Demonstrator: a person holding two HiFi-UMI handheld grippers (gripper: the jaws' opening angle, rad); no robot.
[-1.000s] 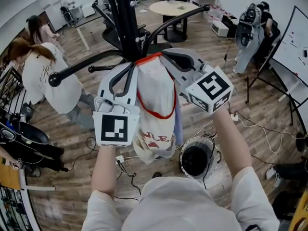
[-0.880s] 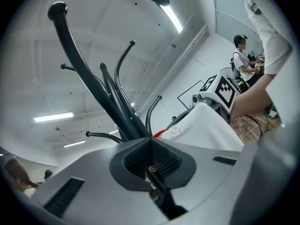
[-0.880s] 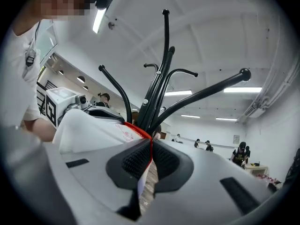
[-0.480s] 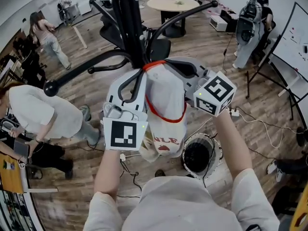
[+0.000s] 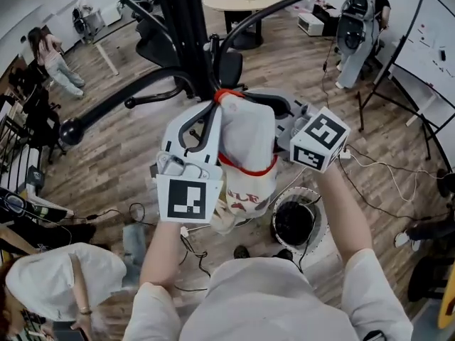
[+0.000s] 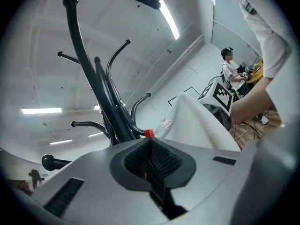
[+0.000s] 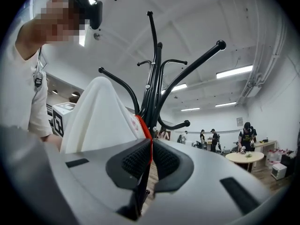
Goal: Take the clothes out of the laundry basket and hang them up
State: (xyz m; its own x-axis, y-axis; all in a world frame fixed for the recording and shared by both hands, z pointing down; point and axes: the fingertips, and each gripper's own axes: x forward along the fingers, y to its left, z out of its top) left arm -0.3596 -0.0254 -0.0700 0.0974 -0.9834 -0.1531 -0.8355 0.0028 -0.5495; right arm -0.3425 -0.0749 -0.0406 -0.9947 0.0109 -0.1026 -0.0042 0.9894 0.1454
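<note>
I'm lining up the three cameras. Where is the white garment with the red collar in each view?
Head view: white garment at centre, just below the black coat stand.
Left gripper view: garment right of centre, its red collar at the jaws' tip.
Right gripper view: garment left of centre, collar pinched between the jaws.
Shared landmark: the coat stand's curved black arms, visible in all three.

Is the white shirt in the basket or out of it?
Out. The shirt hangs beside the coat rack, its red collar pinched by the left gripper and right gripper, above the basket on the floor.
</note>
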